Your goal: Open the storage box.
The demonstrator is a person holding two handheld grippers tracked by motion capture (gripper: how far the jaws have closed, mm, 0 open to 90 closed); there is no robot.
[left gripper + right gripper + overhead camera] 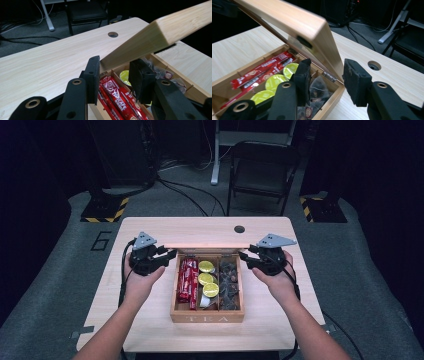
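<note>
One pale wooden table [150, 317] carries one wooden box [207, 318] with "TEA" on its front wall, sitting near the middle of the table between our two hands. One flat wooden lid [205, 249], hinged at the box's far edge, stands raised and tilted over three compartments. We count several glossy red sachets [188, 281] in the left compartment, three round yellow-green pods [206, 279] in the middle one, and a heap of dark clear-wrapped tea bags [229, 282] in the right one. Our left gripper [170, 254] is partly open around the lid's left end; one black foam pad [93, 75] lies against the wood, while the other appears just clear. Our right gripper [243, 256] is partly open around the lid's right end, and there we cannot tell whether its pads touch the wood.
</note>
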